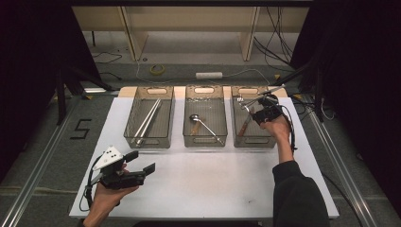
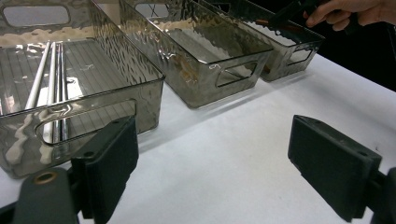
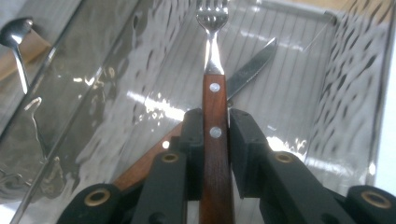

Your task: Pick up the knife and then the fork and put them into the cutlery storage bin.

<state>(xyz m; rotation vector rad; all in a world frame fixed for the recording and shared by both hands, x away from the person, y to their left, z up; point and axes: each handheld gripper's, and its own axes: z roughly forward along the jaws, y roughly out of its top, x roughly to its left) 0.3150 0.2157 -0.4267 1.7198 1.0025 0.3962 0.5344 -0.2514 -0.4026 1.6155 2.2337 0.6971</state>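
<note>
The fork (image 3: 212, 84) has a brown wooden handle with two metal rivets, and the right gripper (image 3: 215, 135) is clamped on this handle, one black pad on each side. In the right gripper view the tines point away from the gripper, and the fork is above the floor of the right bin (image 1: 269, 139), not lying on it. The right bin is the landmark here. Inside it, under the fork, a knife (image 3: 250, 70) with a wooden handle lies on the ribbed bottom, crossing diagonally behind the fork. In the high view the right gripper (image 1: 265, 109) is over the far half of the right bin and the hand (image 1: 276, 126) behind it is over the near half.

Just beside the right bin, on its left, is the middle bin (image 1: 204, 141) with a spoon (image 1: 203, 124) in it. Further left of that stands the left bin (image 1: 146, 142), which holds long metal chopsticks (image 1: 147, 120). All three bins stand in one row on the white table (image 1: 203, 184).

The left gripper (image 1: 138, 163) is well apart from the right bin, low over the near left part of the table. Its jaws are wide apart and there is nothing between them; in the left gripper view I see bare table between the two pads (image 2: 112, 163).
</note>
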